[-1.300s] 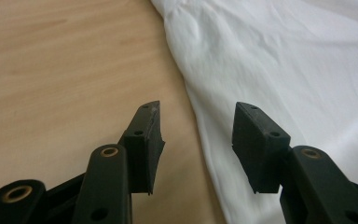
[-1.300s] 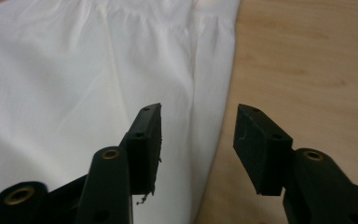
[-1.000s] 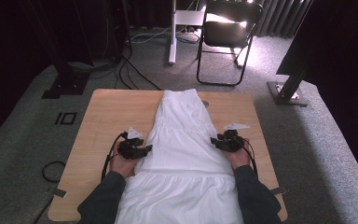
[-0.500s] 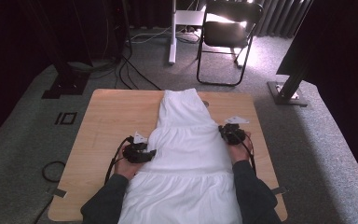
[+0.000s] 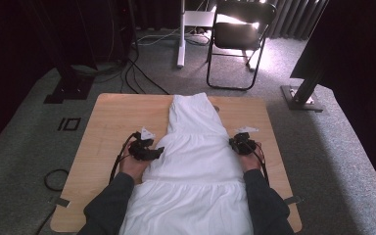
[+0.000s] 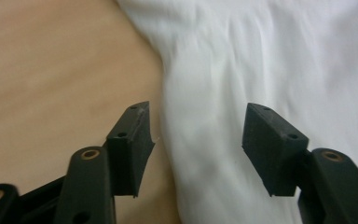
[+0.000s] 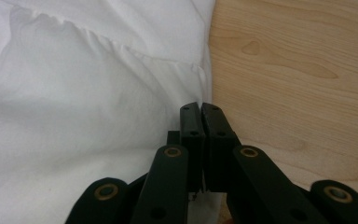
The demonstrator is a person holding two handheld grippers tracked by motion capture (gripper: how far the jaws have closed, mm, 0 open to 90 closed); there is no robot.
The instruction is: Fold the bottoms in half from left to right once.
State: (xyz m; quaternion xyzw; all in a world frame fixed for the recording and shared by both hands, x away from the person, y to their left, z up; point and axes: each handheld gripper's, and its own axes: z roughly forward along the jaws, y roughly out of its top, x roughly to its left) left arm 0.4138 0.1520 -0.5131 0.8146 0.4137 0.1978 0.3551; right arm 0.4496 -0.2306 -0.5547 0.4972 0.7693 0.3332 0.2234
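Note:
A long white dress point(image 5: 196, 161) lies flat down the middle of the wooden table point(image 5: 112, 117), its hem hanging over the near edge. My left gripper point(image 5: 157, 151) sits at the dress's left side at waist height. Its jaws stand open in the left gripper view point(image 6: 196, 130), straddling the cloth's edge point(image 6: 261, 56) with bare wood point(image 6: 51, 70) to the left. My right gripper point(image 5: 235, 142) is at the dress's right edge. In the right gripper view its jaws are shut point(image 7: 201, 109) where the cloth edge point(image 7: 74, 93) meets the wood point(image 7: 298, 70).
A black folding chair point(image 5: 240, 29) and a white post point(image 5: 181, 34) stand on the carpet beyond the table. Cables point(image 5: 142, 73) trail on the floor at the far left. A black stand base point(image 5: 298, 98) sits off the table's far right corner.
The dress's waist has spread wider than a second ago. Both hands have shifted slightly along its sides, the left one ending a little farther forward.

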